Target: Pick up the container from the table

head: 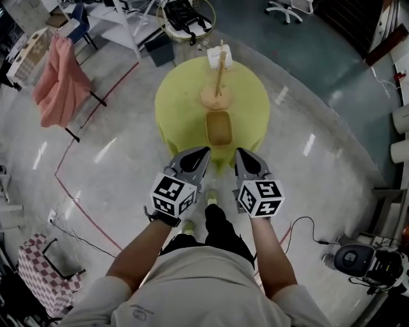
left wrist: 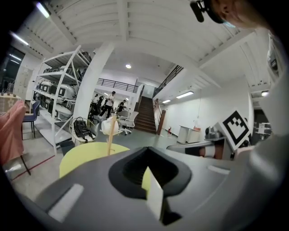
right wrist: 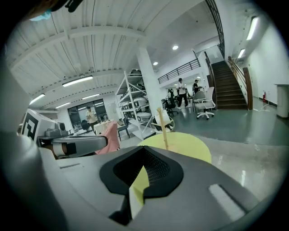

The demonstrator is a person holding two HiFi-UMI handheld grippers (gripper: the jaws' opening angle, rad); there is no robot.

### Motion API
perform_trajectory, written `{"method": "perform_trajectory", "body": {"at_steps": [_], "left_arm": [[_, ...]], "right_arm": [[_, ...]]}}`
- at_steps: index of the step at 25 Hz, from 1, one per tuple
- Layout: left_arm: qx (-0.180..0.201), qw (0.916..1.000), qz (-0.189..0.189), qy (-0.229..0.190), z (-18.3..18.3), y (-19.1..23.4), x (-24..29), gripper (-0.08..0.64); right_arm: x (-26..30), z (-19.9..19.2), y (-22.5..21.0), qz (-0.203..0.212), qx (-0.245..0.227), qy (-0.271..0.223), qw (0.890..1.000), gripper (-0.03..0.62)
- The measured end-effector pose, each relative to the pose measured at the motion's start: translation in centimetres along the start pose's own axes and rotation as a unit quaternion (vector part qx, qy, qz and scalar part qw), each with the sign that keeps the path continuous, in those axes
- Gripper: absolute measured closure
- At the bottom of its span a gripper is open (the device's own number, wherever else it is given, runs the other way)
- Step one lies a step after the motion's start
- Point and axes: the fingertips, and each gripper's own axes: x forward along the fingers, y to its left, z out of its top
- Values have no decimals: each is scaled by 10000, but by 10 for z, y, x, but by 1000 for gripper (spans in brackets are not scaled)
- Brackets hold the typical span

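Note:
A tan rectangular container (head: pixel 218 127) lies on the near part of a round table with a yellow-green cloth (head: pixel 181 96). Behind it a round wooden base (head: pixel 214 97) holds an upright stick (head: pixel 220 70) with a white piece on top. My left gripper (head: pixel 203 153) and right gripper (head: pixel 240 154) hang side by side just short of the table's near edge, apart from the container. Both are shut with nothing between the jaws. The left gripper view shows the table (left wrist: pixel 86 155) and stick (left wrist: pixel 109 137) ahead; the container is hidden there. The right gripper view shows the table (right wrist: pixel 185 144) as well.
A pink cloth hangs on a rack (head: pixel 59 80) at the left. A round basket with a black bag (head: pixel 185 18) stands behind the table. A checkered stool (head: pixel 41 274) is at lower left, a round device with cables (head: pixel 354 258) at lower right. Shelving (left wrist: pixel 58 99) stands at the left.

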Motion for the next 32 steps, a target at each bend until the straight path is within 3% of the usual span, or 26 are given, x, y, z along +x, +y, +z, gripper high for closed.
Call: {"method": "perform_trajectory", "body": {"at_steps": [10,16,23,32], "left_arm": [[-613,9938,632,678,-68,63,97,554],[-967,9850,978,1038,-115,89,112,554],[-1304,9764,1096,1326,-153,118,137,550],[-1697,9599,1425,1716,-197,133,145,485]], "right_arm": [[98,-48,-77,-28,151,844,9963,583],[126,-92,-95,-157,235,1305,9910,581],[164,-124,-113,-167,265,1666,9855,578],[181,-158,-123,-320,236,2039,9782,535]]}}
